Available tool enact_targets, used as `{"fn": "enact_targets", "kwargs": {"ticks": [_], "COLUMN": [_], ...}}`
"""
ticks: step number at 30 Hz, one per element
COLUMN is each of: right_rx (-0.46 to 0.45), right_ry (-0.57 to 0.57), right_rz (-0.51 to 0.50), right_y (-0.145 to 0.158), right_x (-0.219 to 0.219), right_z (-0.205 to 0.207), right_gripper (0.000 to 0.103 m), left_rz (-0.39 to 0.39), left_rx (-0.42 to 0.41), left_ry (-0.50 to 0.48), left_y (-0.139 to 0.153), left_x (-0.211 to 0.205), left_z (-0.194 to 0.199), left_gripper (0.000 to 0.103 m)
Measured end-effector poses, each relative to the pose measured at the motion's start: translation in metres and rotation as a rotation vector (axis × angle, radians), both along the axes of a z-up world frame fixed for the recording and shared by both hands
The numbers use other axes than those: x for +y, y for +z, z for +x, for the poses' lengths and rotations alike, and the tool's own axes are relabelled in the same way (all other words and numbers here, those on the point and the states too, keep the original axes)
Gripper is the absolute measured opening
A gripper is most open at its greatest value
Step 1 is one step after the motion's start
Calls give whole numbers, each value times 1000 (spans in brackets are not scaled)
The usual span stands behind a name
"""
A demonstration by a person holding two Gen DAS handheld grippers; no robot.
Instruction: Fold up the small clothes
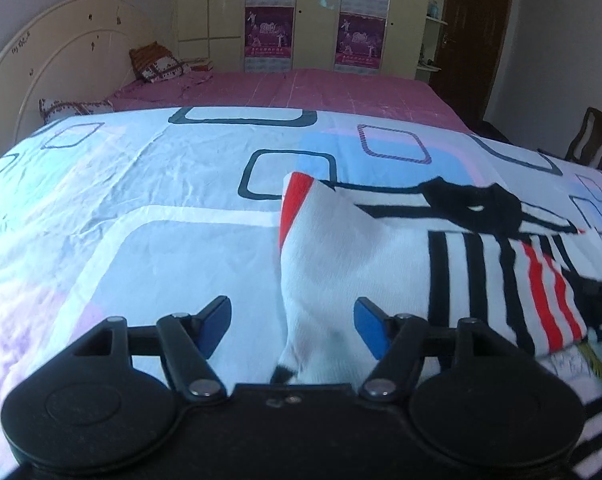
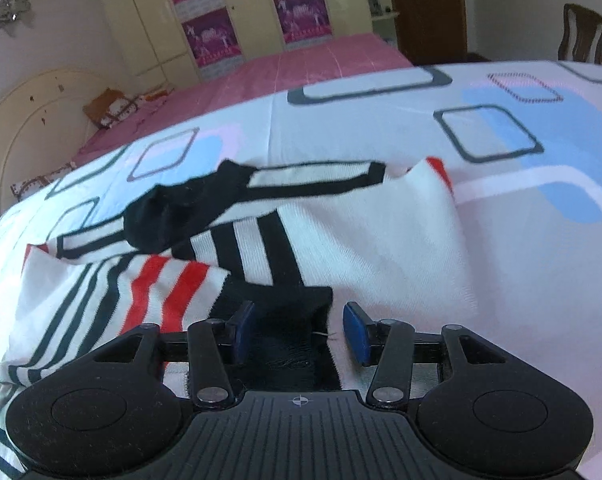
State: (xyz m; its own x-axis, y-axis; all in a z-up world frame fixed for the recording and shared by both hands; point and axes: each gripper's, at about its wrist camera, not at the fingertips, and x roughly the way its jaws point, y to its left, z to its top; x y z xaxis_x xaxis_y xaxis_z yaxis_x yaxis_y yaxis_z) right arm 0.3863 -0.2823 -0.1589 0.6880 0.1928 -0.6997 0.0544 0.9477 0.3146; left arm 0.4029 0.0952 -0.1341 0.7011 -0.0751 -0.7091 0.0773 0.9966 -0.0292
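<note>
A small white garment (image 1: 341,248) with black and red stripes and a black collar (image 1: 473,204) lies partly folded on the patterned sheet (image 1: 141,200). My left gripper (image 1: 291,308) is open over the garment's left edge. White cloth runs between its blue pads (image 1: 217,324) and neither pad presses on it. In the right wrist view the same garment (image 2: 381,240) spreads ahead with its collar (image 2: 181,216) at the left. My right gripper (image 2: 299,310) is open over a black part of the garment, which lies loose between its pads (image 2: 357,332).
The sheet (image 2: 501,280) covers the near bed, and a pink bedspread (image 1: 321,88) lies beyond it. Pillows (image 1: 161,64) rest by a cream headboard (image 1: 53,60). A wardrobe with purple posters (image 1: 269,12), a dark door (image 1: 477,20) and a wooden chair (image 1: 593,136) stand at the back.
</note>
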Motion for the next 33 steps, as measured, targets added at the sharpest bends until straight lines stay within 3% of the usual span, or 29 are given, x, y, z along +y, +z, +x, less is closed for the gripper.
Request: {"fn": "enact_targets", "kwargs": {"ticks": [6, 13, 18, 19, 20, 21, 24, 26, 29, 33], "right_rx": [-18, -46, -136, -138, -115, -79, -64, -76, -114, -156], "right_ry": [42, 86, 89, 91, 89, 80, 55, 50, 17, 3], "right_rz": [-39, -71, -120, -138, -159, -176, -133, -174, -192, -157], "right_y": [-1, -1, 12, 11, 6, -2, -6, -2, 7, 20], "right_x": [15, 21, 25, 25, 25, 24, 11, 10, 4, -1], "right_z": [4, 8, 2, 3, 7, 12, 14, 13, 8, 3], "right_gripper": [48, 22, 20, 20, 17, 7, 4, 4, 4, 5], "left_rz": [-27, -73, -116, -118, -115, -100, -105, -72, -76, -39], "left_rx": [28, 60, 70, 63, 54, 45, 13, -11, -11, -33], "left_ry": [8, 24, 41, 40, 42, 54, 85, 82, 131, 130], "left_y": [-11, -27, -33, -34, -35, -37, -41, -43, -40, -29], "left_x": [0, -3, 0, 0, 0, 0, 4, 0, 3, 1], "left_z": [35, 76, 95, 99, 102, 104, 107, 106, 106, 96], "left_gripper": [65, 58, 57, 54, 39, 22, 22, 22, 34, 35]}}
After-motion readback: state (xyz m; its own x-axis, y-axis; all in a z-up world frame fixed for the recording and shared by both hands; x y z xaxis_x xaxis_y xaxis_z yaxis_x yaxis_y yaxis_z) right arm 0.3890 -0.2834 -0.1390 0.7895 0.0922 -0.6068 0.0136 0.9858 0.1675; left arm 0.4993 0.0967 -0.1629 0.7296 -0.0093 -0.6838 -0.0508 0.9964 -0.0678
